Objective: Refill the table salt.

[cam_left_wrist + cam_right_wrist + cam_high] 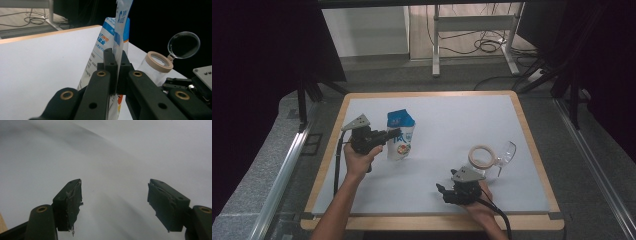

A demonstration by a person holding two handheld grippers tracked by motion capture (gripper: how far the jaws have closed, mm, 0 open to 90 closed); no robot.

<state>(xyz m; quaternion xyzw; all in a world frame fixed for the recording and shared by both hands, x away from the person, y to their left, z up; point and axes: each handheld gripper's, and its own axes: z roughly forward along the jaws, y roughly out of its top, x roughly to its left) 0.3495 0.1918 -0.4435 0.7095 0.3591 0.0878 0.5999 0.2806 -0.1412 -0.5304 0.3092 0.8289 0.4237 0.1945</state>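
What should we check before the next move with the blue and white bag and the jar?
1. Left tongs shut on the bag: ok.
2. Bag standing upright on the table: ok.
3. Jar lid flipped open: ok.
4. Right tongs open, holding nothing: ok.
5. Bag top opened for pouring: cannot tell.
6. Jar held steady: not ok, the right tongs are beside it, not gripping it.

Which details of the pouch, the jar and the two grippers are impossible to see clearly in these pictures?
- Pouch: in the left gripper view its lower part is hidden behind the left gripper; the print is partly covered.
- Jar: in the high view it is too small to tell whether anything is inside.
- Right gripper: in the right gripper view the table beneath is blurred.
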